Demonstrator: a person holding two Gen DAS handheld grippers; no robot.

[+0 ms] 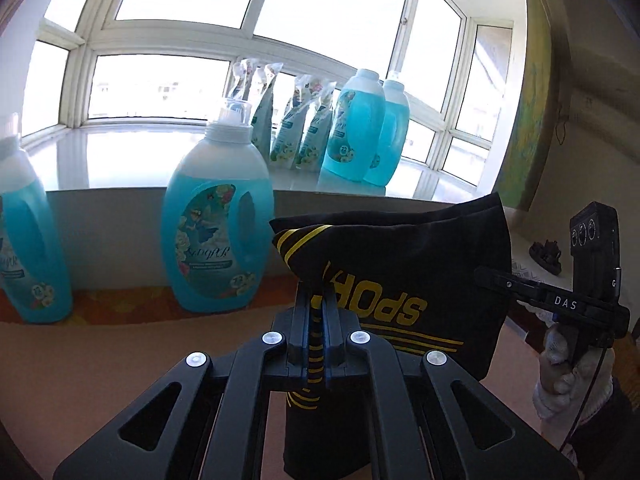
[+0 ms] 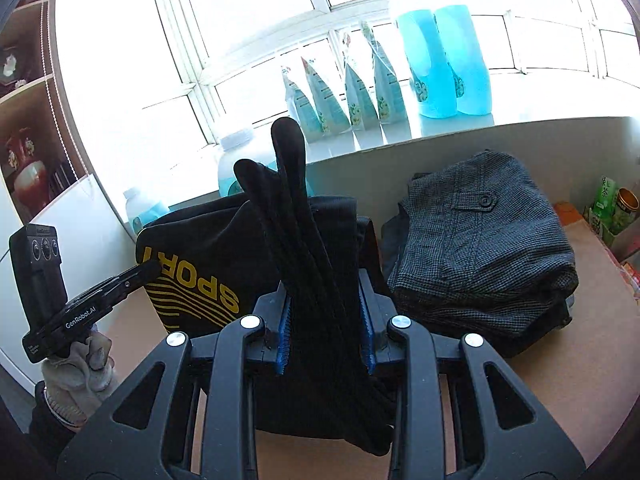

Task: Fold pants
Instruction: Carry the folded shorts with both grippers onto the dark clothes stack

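Note:
Black pants (image 1: pixel 404 280) with yellow stripes and a yellow "SPORT" print hang folded in the air between both grippers. My left gripper (image 1: pixel 316 300) is shut on the striped edge of the pants. My right gripper (image 2: pixel 326 300) is shut on a thick bunch of black layers of the same pants (image 2: pixel 192 252), which stick up above its fingers. The right gripper also shows at the right of the left wrist view (image 1: pixel 560 304), held by a gloved hand. The left gripper shows at the left of the right wrist view (image 2: pixel 100 300).
A folded grey checked garment (image 2: pixel 480 248) lies on the tan table (image 2: pixel 580 380) to the right. Blue detergent bottles (image 1: pixel 216 232) stand against the wall. More bottles and refill pouches (image 1: pixel 304 128) stand on the windowsill. Boxes and a can (image 2: pixel 616 212) sit at the far right.

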